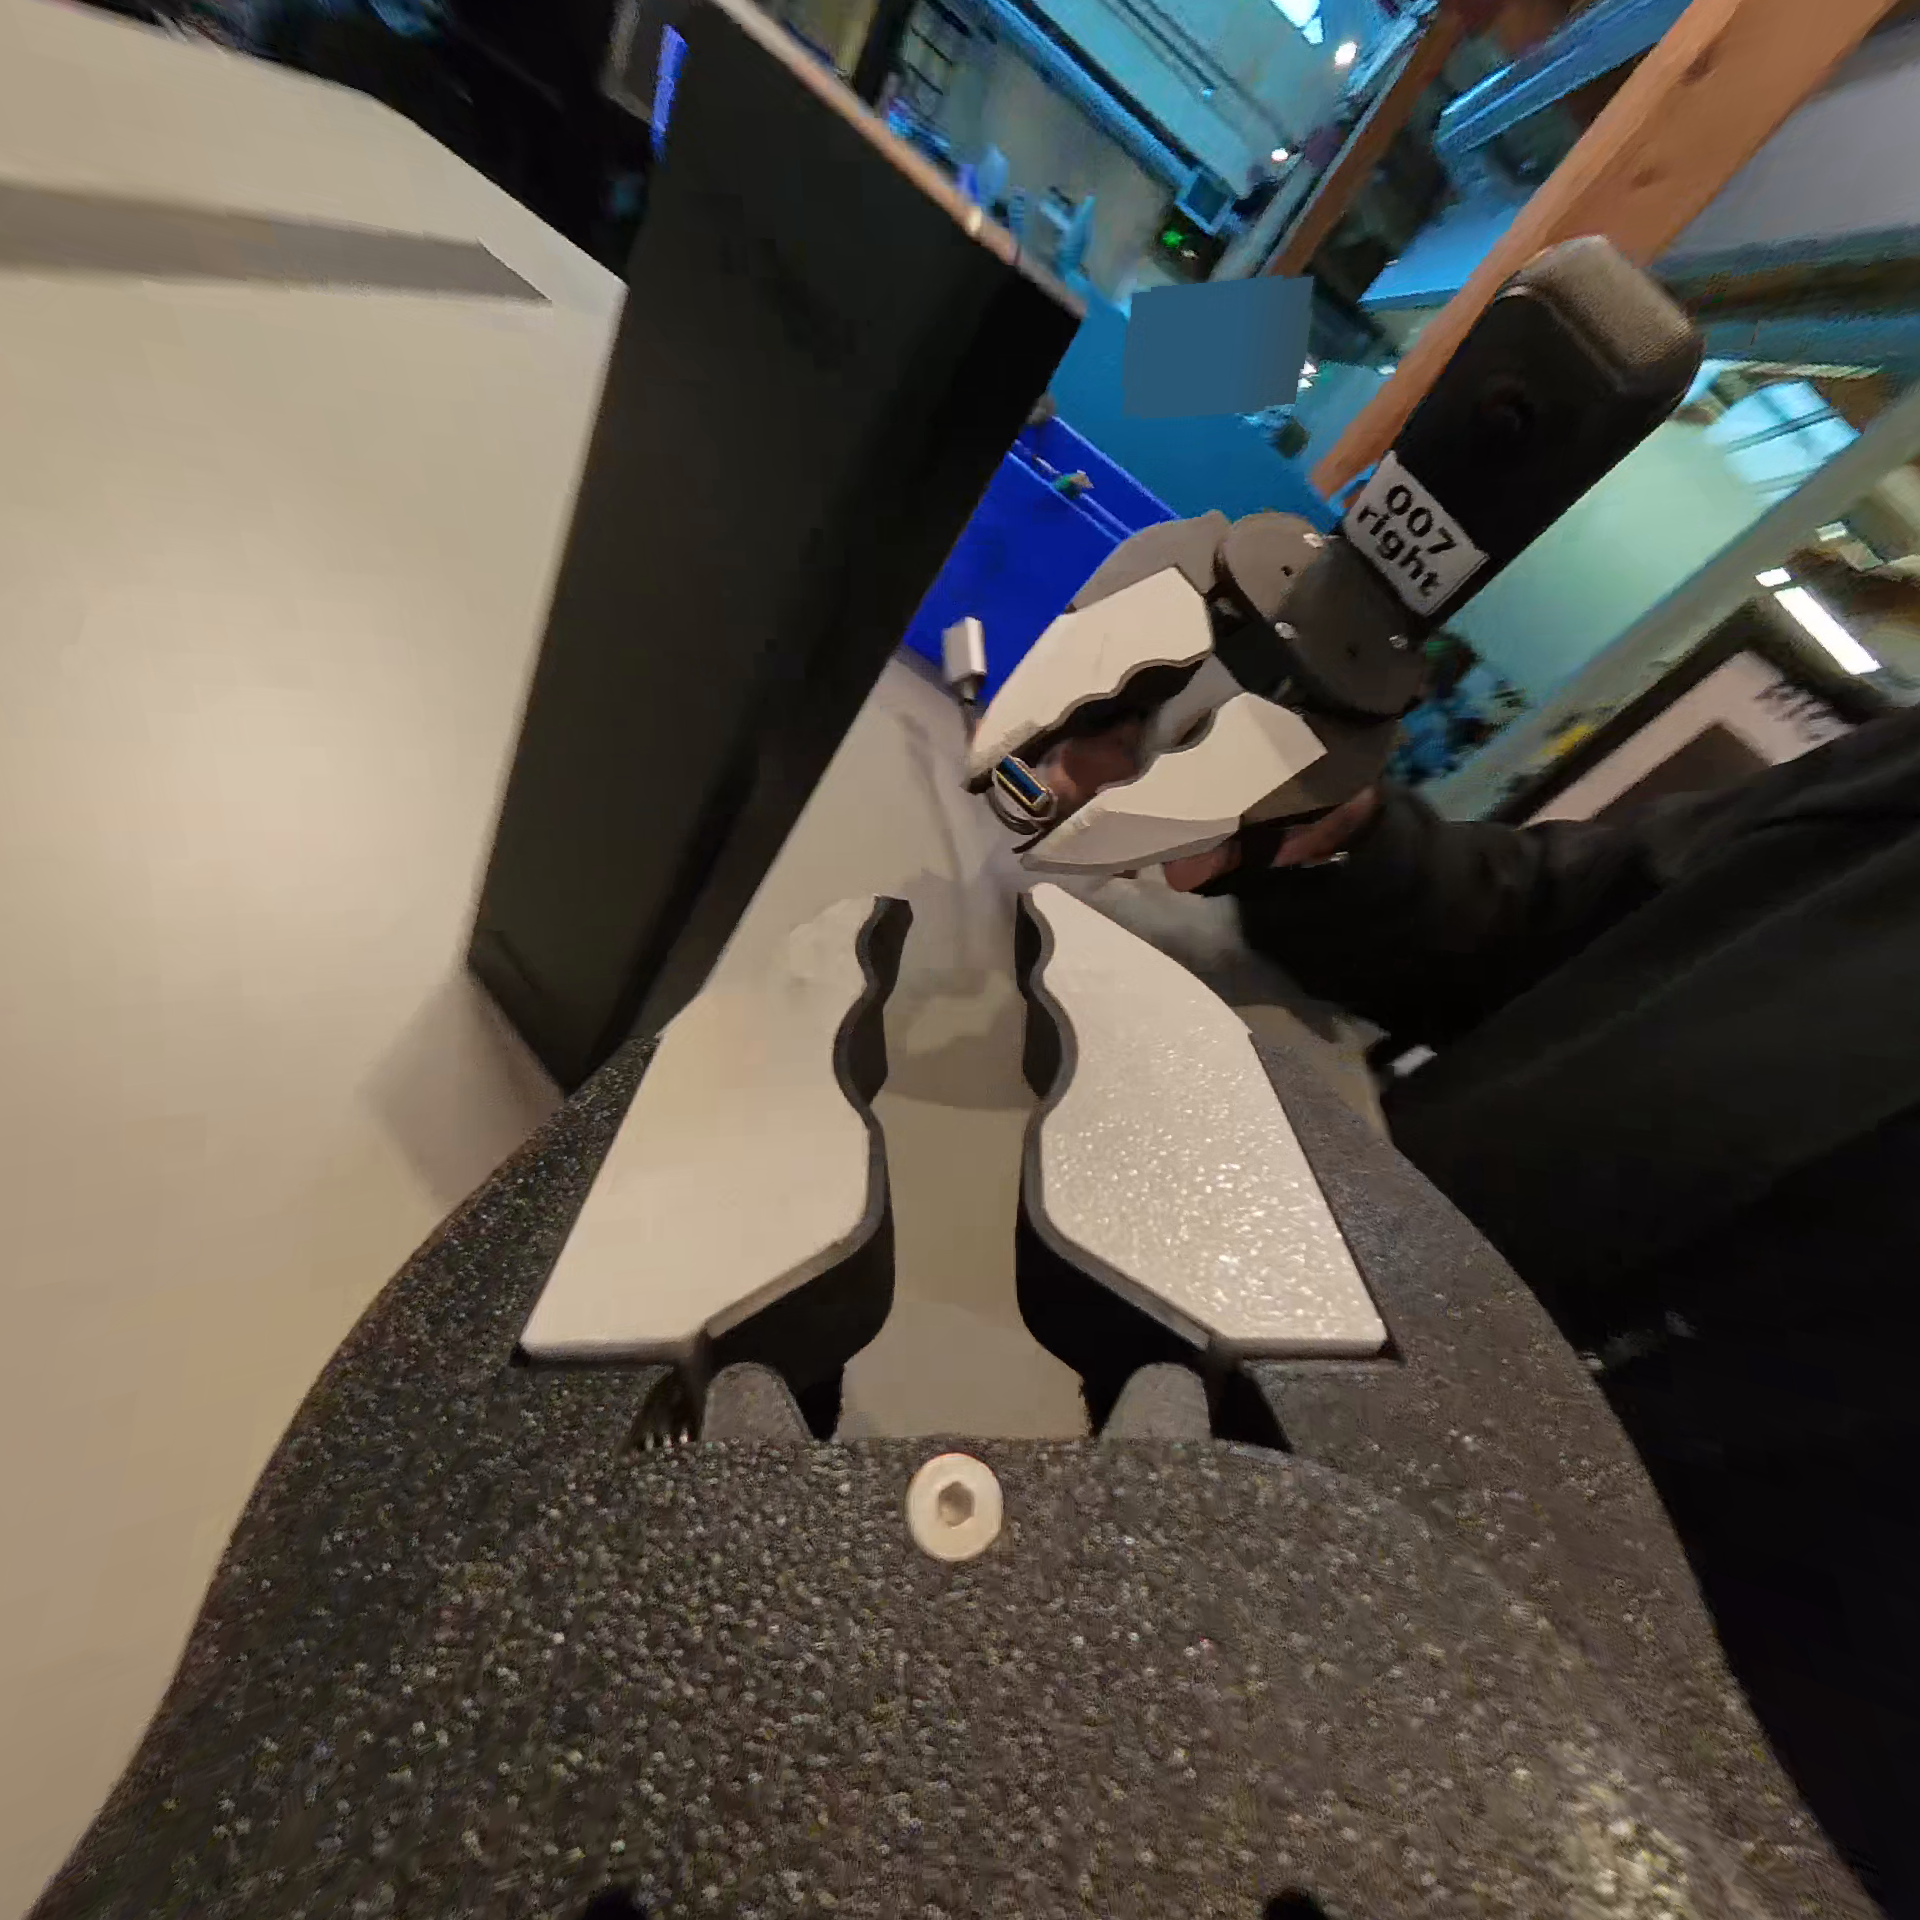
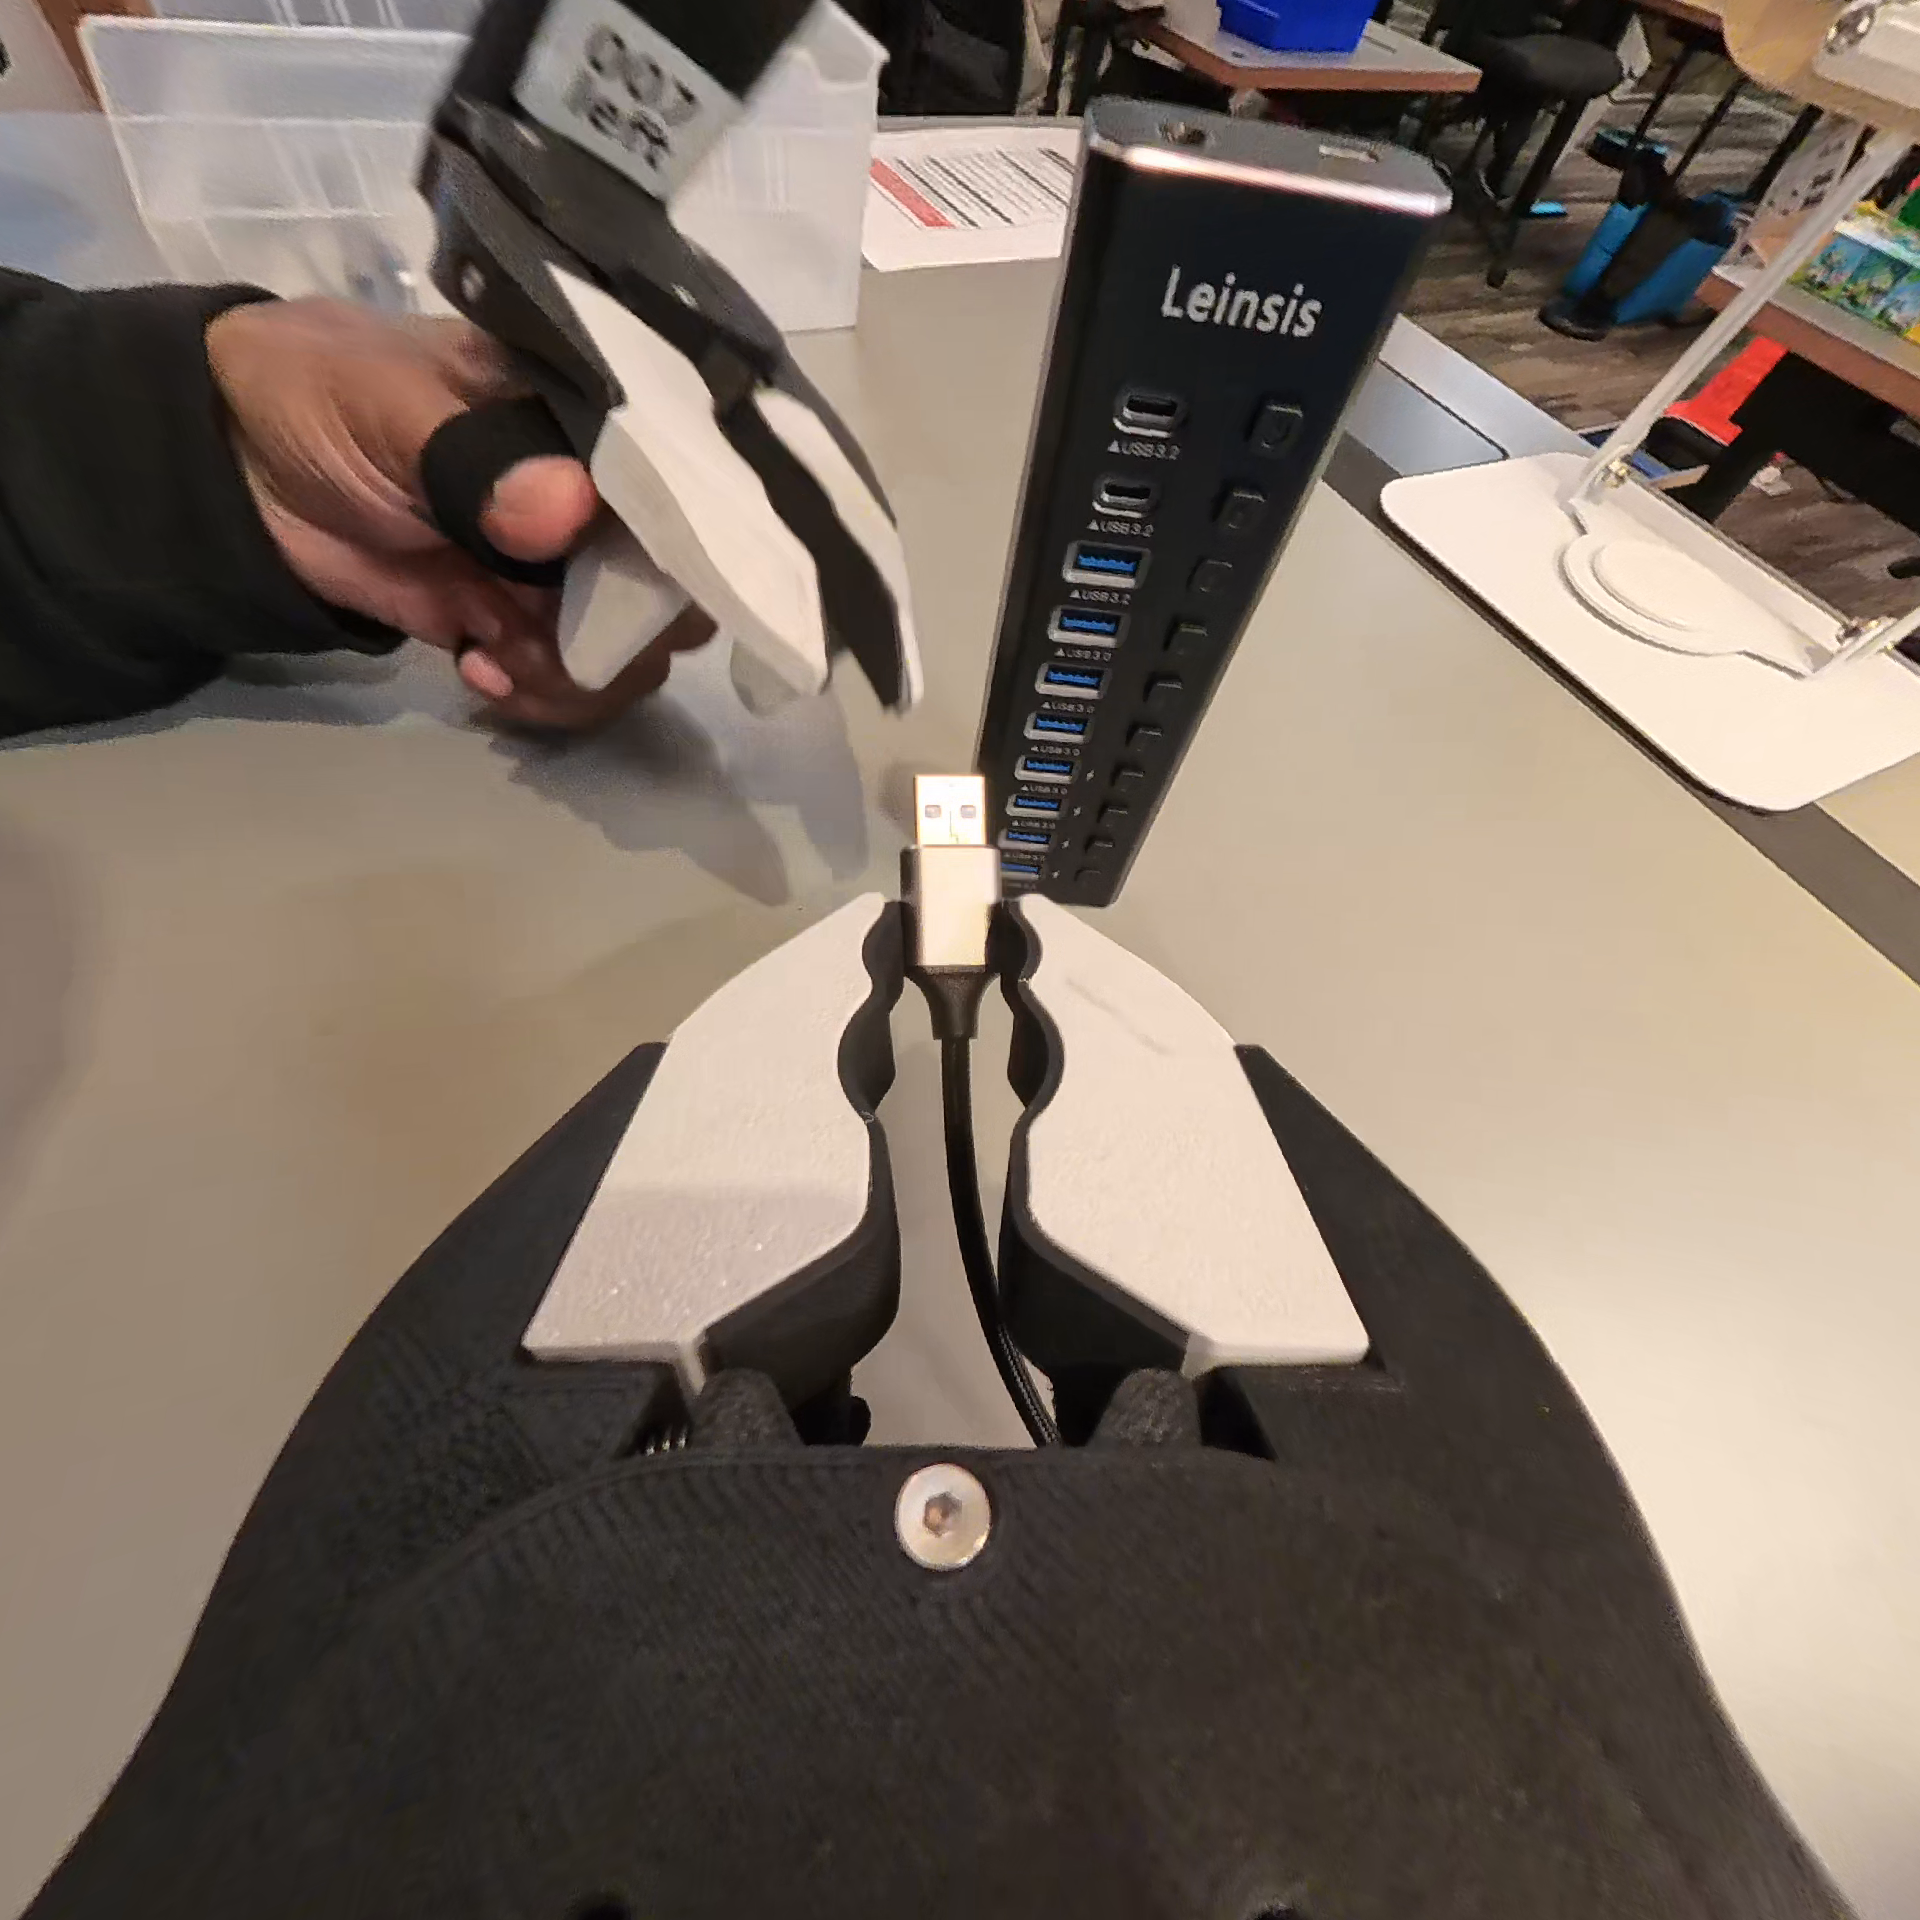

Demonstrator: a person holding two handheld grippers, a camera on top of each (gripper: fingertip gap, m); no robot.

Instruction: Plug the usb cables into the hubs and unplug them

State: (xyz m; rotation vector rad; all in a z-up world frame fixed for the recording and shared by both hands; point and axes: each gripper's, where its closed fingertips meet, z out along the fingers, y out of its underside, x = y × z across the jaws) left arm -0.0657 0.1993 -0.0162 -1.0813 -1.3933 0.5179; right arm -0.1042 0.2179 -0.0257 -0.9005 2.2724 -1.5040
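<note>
The right gripper [image 2: 948, 914] clenches the USB-A plug [image 2: 948, 873] just beside the low ports of the black multi-port hub [image 2: 1174, 540], whose long axis runs toward the table's [image 2: 312, 1039] far edge, while the left gripper [image 2: 821, 665], fingers parted and empty, hovers near.

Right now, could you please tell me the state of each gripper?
Left gripper: open, holding nothing.
Right gripper: shut on the USB plug, near the hub.

My right gripper [image 2: 951, 920] clamped, fingers level, pointing forward. My left gripper [image 1: 961, 904] parted, empty, tilted downward.
</note>
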